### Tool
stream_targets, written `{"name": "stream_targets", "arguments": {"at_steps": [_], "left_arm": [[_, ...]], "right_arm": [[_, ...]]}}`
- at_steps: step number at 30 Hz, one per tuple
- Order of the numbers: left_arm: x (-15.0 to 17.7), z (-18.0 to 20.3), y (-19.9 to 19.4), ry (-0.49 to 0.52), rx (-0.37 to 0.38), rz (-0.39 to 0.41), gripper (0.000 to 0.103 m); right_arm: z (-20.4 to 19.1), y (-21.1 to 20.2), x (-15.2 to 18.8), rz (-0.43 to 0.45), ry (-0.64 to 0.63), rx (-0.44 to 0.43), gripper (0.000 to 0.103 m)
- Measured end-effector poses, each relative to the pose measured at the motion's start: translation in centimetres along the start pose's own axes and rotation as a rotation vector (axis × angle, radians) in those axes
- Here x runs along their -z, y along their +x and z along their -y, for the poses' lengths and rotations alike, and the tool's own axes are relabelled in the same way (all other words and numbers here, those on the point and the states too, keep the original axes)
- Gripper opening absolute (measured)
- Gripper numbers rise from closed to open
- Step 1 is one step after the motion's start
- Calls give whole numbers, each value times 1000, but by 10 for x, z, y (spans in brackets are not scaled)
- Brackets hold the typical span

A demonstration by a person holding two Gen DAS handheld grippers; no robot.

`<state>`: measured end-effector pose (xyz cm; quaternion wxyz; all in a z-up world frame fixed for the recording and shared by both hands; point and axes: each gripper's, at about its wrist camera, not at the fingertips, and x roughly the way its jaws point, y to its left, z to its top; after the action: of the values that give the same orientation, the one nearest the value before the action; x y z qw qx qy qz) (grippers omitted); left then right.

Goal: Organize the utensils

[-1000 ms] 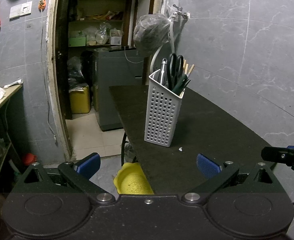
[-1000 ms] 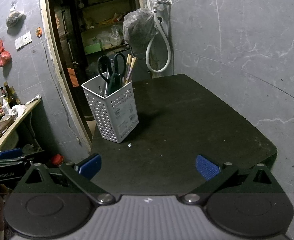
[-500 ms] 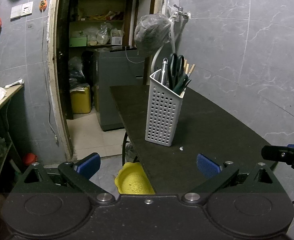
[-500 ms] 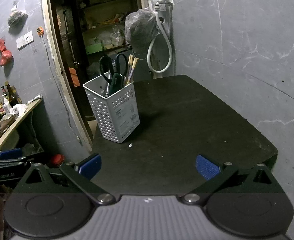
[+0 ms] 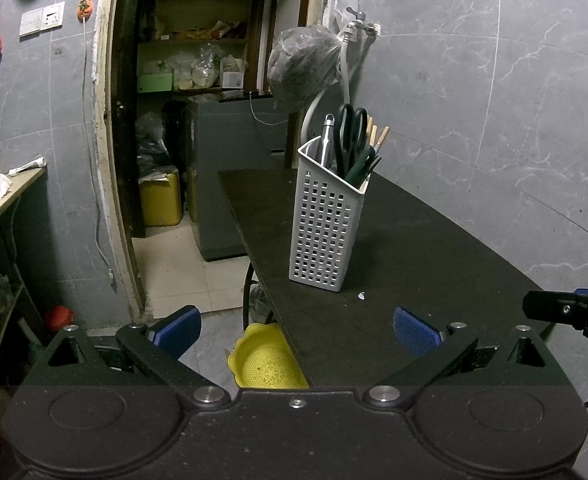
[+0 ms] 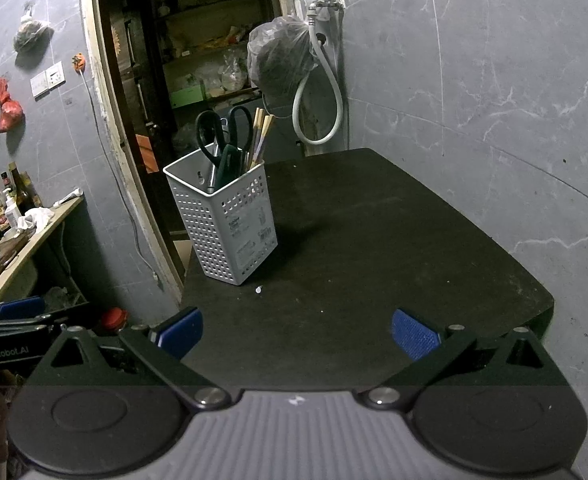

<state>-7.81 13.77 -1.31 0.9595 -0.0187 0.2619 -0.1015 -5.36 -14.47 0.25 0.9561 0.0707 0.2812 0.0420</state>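
A white perforated utensil holder (image 5: 326, 224) (image 6: 223, 220) stands upright near the left edge of a black table (image 5: 406, 280) (image 6: 366, 248). Out of it stick black-handled scissors (image 5: 350, 136) (image 6: 223, 132), wooden chopsticks (image 5: 378, 136) (image 6: 261, 130) and a metal handle (image 5: 326, 140). My left gripper (image 5: 296, 330) is open and empty, held back from the table's near-left corner. My right gripper (image 6: 298, 330) is open and empty over the table's front edge. Each gripper shows at the edge of the other's view.
A yellow colander (image 5: 267, 364) lies on the floor under the table's corner. A dark plastic bag (image 6: 279, 56) and a white hose (image 6: 318, 116) hang from a wall tap behind the table. A doorway to a cluttered storeroom (image 5: 189, 80) opens at left. A small white crumb (image 6: 258, 290) lies by the holder.
Both views have shifted very slightly; the holder and its contents have not moved. Both grippers stay open and empty.
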Motion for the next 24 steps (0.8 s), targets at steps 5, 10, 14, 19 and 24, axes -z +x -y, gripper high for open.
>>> {"name": "stream_targets", "arguments": {"at_steps": [5,10,14,19,24], "left_arm": [[0,0,0,-1,0,-1,102],[1,-1,1,-10,-3,-9,102],[4,-1,4,-24,-4,-16,102],[5,-1,4,-20,6,-13,102],[4,-2,6,-15,22,-18,102]], "right_arm": [[0,0,0,0,1,0,103],[0,0,0,-1,1,0,103],[1,0,0,-1,0,1,103],[1,1,2,-4,-1,3,103],[2,2,3,-5,-1,4,103]]}}
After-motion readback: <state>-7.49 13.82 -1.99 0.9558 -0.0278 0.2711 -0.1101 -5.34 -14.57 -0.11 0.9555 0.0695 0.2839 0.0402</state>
